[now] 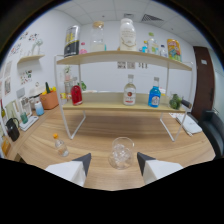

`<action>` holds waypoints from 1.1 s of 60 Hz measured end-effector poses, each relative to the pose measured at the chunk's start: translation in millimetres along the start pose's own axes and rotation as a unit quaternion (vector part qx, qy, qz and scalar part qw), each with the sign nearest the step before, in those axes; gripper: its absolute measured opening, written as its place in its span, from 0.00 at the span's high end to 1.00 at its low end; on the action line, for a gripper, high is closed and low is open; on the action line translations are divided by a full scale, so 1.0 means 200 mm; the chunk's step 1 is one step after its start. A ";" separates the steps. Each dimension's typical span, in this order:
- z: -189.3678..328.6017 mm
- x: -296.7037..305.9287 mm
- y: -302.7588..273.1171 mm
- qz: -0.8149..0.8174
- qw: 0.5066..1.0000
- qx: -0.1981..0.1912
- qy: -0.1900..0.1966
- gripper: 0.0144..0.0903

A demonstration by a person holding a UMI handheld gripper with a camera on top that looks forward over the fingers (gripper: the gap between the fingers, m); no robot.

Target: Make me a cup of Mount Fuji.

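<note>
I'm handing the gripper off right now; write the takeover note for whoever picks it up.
Gripper: open, holding nothing.
Glass: a clear stemless glass with what looks like ice in it stands on the wooden table, just ahead of the fingers and roughly centred between them.
Bottles: red bottle, white-labelled clear bottle and blue bottle stand on the lower shelf beyond the glass; a small bottle sits on the table near it.
Done: glass set out.
Left: no liquid visible in the glass; pouring appears not yet started.
</note>
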State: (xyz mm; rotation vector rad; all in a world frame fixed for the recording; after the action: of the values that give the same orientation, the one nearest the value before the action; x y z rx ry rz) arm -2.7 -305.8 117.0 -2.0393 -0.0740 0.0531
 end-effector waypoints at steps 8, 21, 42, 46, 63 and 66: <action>0.00 0.29 -0.04 0.014 0.999 -0.003 0.032 0.07; 0.13 0.56 -0.42 0.020 0.997 0.058 0.042 0.07; 0.55 0.69 -0.77 0.020 0.995 0.100 0.014 0.24; 0.62 0.69 -0.76 0.016 0.996 0.089 0.012 0.38; 0.67 0.71 -0.74 0.007 0.997 0.081 0.016 0.71; 0.67 0.71 -0.73 0.014 0.997 0.074 0.016 0.71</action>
State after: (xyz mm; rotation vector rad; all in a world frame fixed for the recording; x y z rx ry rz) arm 124.7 -110.5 186.7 -1.8934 -0.0200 0.0418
